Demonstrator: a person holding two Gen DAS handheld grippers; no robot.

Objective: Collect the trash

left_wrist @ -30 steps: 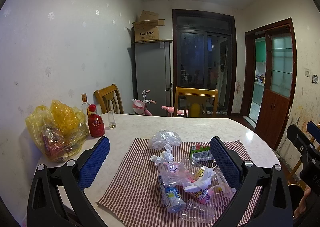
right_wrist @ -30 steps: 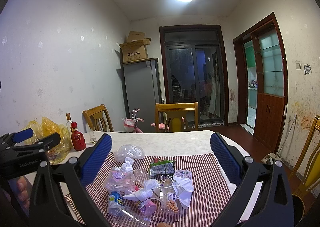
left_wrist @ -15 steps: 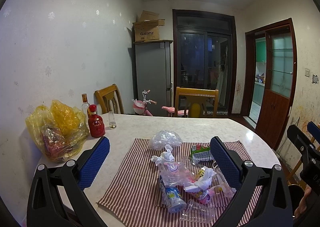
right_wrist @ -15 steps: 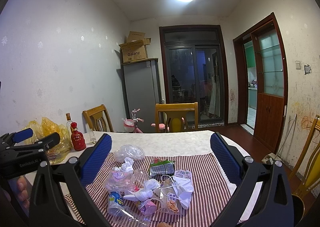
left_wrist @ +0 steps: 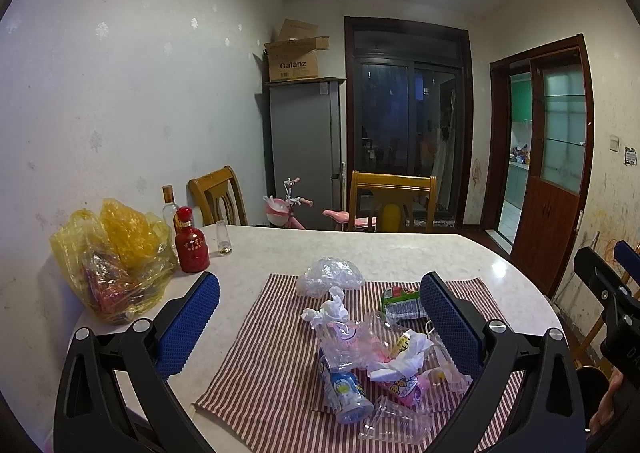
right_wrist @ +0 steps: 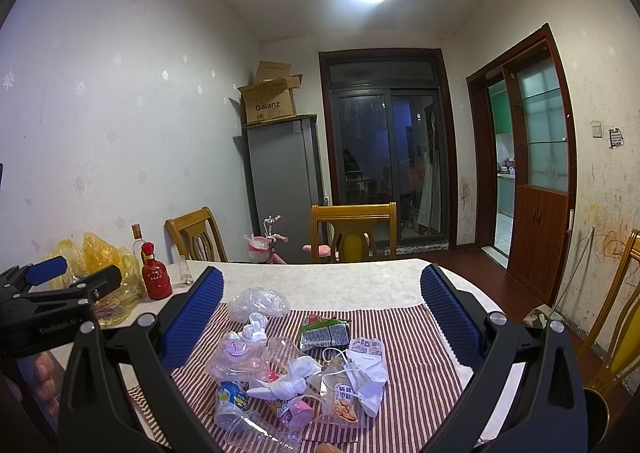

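Trash pile: near centre of striped cloth. My left gripper and right gripper: both wide, empty, above the table. Step: approach. Next: descend, pinch one wrapper.

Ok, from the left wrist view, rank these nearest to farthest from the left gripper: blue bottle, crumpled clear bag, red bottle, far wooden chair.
1. Blue bottle, lying on the striped cloth between the left gripper fingers.
2. Crumpled clear bag, at the cloth's far edge, centre.
3. Red bottle, far left, beside the yellow bag.
4. Far wooden chair, beyond the table.
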